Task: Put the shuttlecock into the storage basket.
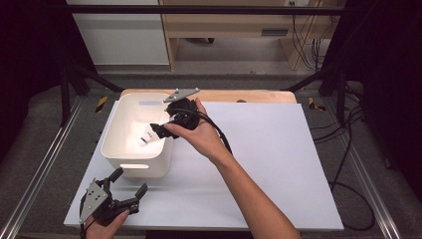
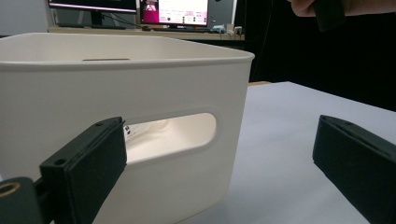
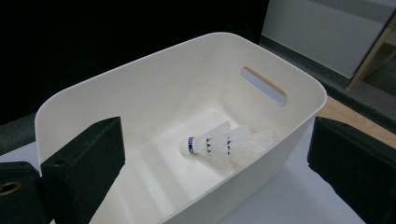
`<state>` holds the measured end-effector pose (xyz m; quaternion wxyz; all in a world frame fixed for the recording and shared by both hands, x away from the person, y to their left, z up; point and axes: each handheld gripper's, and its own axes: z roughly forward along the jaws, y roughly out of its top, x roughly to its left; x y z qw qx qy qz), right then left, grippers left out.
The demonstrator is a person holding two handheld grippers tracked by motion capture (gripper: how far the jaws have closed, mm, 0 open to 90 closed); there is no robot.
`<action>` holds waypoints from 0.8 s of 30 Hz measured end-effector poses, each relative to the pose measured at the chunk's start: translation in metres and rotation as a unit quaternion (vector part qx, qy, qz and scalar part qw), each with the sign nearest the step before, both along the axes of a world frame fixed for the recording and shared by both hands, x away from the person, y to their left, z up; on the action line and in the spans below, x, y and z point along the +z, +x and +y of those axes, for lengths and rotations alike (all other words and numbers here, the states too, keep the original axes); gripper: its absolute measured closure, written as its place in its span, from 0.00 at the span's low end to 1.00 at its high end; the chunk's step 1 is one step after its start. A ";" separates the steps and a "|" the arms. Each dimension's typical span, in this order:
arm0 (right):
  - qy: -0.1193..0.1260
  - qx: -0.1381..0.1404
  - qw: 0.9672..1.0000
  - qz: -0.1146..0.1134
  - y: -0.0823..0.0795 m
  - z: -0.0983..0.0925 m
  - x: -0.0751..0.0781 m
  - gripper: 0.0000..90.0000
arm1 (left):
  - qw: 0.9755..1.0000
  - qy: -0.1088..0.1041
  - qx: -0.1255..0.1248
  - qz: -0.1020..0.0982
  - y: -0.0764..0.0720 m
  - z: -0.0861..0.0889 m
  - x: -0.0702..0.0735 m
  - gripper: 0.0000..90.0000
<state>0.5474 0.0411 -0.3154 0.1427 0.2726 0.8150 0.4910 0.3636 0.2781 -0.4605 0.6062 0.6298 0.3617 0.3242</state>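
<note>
Shuttlecock (image 3: 219,143) lying inside white bin (image 3: 154,84), right gripper (image 1: 160,128) jaws wide above it, left gripper (image 1: 125,190) jaws wide.

The bin (image 3: 140,88) is plain cream-white all over, walls and floor alike, with no print. Inside the bin lies a shuttlecock (image 3: 224,142): white feathers marked by a ring of small dark flecks, a white cork head, and a blue band round the neck. Under the bin, the bench (image 1: 268,164) wears a pale grey-white sheet, and beyond the bin a strip of light wood shows at its far edge. The right tool (image 1: 166,128) over the bin is black, topped by a grey plate. The left tool (image 1: 128,190), nearer than the bin, is also black with a grey plate.
</note>
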 end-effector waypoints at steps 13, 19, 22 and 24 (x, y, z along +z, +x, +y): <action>0.034 -0.047 0.998 -0.021 0.004 -0.030 0.004 0.05 | 1.000 0.002 0.000 -0.001 0.000 -0.001 0.000 0.02; 0.036 -0.063 0.997 -0.023 0.007 -0.045 0.003 0.05 | 1.000 0.007 0.001 -0.001 0.001 -0.001 -0.001 0.01; 0.037 -0.071 0.997 -0.023 0.008 -0.051 0.001 0.05 | 1.000 0.006 0.003 0.000 0.002 0.000 -0.002 0.01; 0.037 -0.070 0.997 -0.024 0.008 -0.054 0.000 0.05 | 1.000 0.007 0.004 0.000 0.002 0.000 -0.002 0.01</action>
